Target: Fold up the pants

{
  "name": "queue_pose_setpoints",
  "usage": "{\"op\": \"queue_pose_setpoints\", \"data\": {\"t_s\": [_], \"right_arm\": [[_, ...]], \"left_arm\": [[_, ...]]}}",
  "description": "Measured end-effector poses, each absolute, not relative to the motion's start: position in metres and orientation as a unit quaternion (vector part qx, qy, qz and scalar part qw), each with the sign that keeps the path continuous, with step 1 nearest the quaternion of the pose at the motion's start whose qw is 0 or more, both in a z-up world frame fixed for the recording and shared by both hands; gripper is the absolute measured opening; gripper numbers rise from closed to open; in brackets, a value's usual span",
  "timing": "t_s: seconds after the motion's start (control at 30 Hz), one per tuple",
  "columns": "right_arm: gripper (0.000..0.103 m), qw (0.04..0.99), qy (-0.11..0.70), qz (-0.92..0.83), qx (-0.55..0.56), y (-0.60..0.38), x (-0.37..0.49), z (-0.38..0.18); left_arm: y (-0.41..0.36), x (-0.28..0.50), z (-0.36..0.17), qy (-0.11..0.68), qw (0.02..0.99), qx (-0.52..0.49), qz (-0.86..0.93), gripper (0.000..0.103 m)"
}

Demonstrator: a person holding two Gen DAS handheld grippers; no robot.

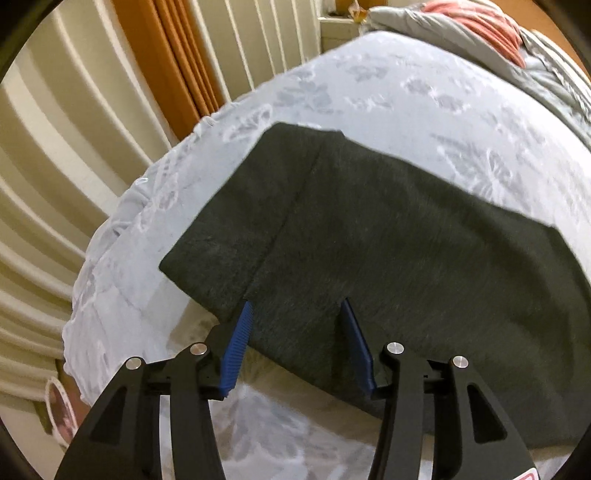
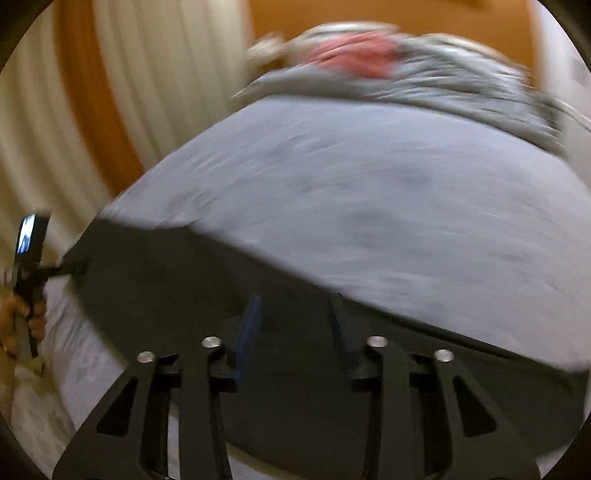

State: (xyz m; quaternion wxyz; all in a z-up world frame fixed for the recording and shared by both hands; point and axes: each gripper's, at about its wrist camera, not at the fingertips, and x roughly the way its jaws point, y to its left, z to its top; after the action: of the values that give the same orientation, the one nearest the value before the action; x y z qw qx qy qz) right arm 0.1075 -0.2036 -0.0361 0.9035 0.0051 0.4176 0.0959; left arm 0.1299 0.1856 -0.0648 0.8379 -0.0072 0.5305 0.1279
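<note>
Dark grey pants [image 1: 369, 229] lying flat, already doubled into broad slab, on pale blue floral bedsheet [image 1: 369, 85]; near edge overhanging toward both cameras. Left gripper [image 1: 295, 314] reaching at near edge of pants, blue fingers [image 1: 236, 343] spread wide apart, tips touching or slipping under cloth, not pinching. Right gripper [image 2: 295, 310] likewise spread wide at near edge of pants; view blurred, contact unclear. Probably positioning along same edge for even lift. Grey-and-pink bedding [image 1: 480, 26] heaped beyond pants; curtain [image 1: 166, 55] left of pants.
</note>
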Motion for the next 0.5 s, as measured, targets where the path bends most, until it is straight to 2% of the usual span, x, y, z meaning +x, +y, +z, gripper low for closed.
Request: {"op": "queue_pose_setpoints", "data": {"t_s": [0.07,0.27,0.4,0.5], "right_arm": [[0.000,0.890,0.437,0.126,-0.023,-0.153,0.144,-0.058],[0.000,0.869,0.484,0.088,-0.052,-0.111,0.231,-0.119],[0.001,0.880,0.469,0.073,-0.030,-0.109,0.248,-0.109],[0.001,0.891,0.444,0.096,-0.018,-0.107,0.218,-0.083]], "left_arm": [[0.188,0.129,-0.069,0.534,0.838,-0.002,0.115,0.049],[0.194,0.127,-0.070,0.530,0.844,-0.005,0.086,0.049],[0.188,0.129,-0.061,0.518,0.850,0.012,0.090,0.049],[0.186,0.126,-0.051,0.508,0.857,-0.007,0.086,0.053]]}}
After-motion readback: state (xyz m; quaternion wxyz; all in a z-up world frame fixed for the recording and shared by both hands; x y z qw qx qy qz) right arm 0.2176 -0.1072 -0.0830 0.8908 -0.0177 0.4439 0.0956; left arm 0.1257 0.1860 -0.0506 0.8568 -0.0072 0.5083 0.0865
